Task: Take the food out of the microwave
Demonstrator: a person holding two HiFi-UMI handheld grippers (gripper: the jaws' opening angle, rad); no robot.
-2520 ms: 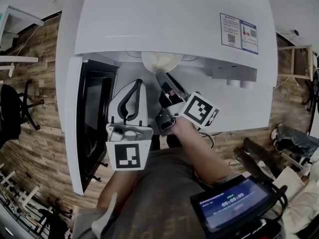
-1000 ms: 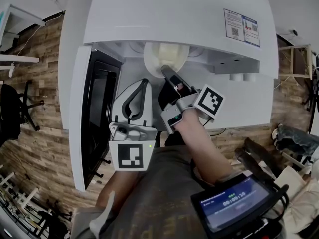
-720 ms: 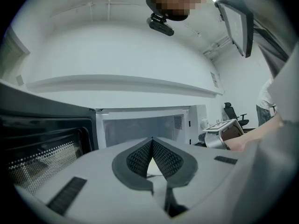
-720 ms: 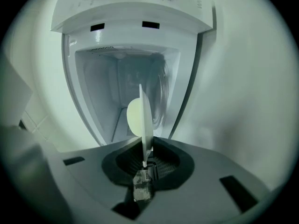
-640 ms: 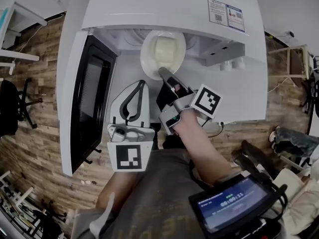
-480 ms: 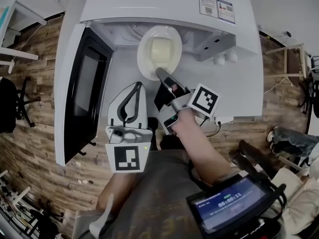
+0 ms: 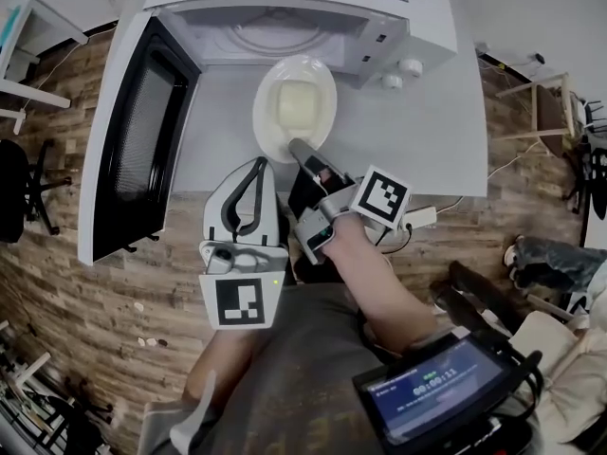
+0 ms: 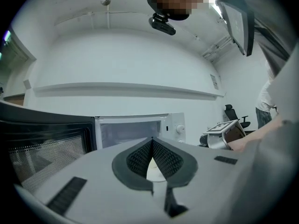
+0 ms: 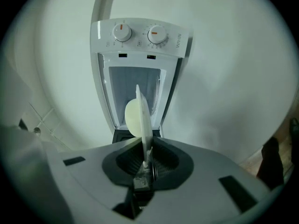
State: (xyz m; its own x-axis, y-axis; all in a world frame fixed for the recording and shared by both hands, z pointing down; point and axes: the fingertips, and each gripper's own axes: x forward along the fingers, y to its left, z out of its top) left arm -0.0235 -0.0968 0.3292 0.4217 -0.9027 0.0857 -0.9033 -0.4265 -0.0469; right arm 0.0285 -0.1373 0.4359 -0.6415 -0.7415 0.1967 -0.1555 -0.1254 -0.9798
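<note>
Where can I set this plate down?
Bare table right of the plate, from the microwave to the front edge; also right under the plate. Crowded on the left: open door and left gripper.

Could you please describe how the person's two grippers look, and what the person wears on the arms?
The left gripper and right gripper are mostly light grey shells, each carrying a white cube with black square markers. Their fingers are grey, lined with dark ribbed pads. The right forearm is bare; the shirt looks grey-brown.
</note>
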